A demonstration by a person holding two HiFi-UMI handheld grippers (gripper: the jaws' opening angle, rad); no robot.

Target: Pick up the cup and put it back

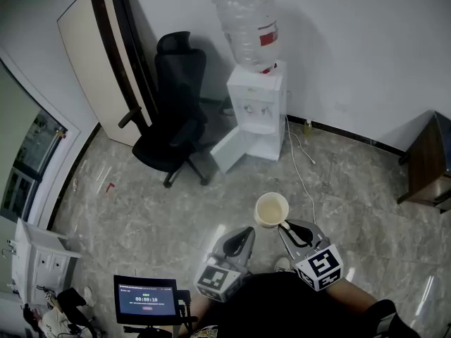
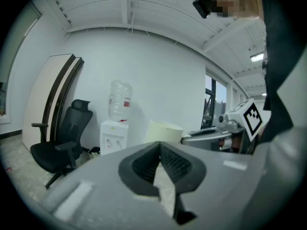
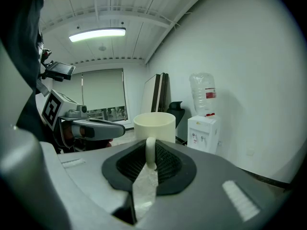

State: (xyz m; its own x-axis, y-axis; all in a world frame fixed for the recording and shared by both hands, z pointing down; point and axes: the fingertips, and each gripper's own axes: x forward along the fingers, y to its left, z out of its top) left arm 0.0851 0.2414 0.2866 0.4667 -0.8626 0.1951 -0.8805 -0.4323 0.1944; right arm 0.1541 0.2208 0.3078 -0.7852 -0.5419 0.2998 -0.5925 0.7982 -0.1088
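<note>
A cream cup (image 1: pixel 271 210) hangs in the air above the marble floor, in front of the person. My right gripper (image 1: pixel 285 224) is shut on its handle; in the right gripper view the handle (image 3: pixel 150 151) sits pinched between the dark pads, with the cup (image 3: pixel 154 125) upright just beyond them. My left gripper (image 1: pixel 247 232) is level beside it on the left, apart from the cup, its jaws meeting at the tips with nothing between them. From the left gripper view (image 2: pixel 159 144) the cup (image 2: pixel 165 131) shows to the right, with the right gripper (image 2: pixel 211 138) behind it.
A white water dispenser (image 1: pixel 258 111) with a bottle on top stands against the far wall, its lower door open. A black office chair (image 1: pixel 173 118) stands left of it, a white board (image 1: pixel 99 55) leans behind. A dark cabinet (image 1: pixel 430 165) is at right, a monitor (image 1: pixel 146 299) at lower left.
</note>
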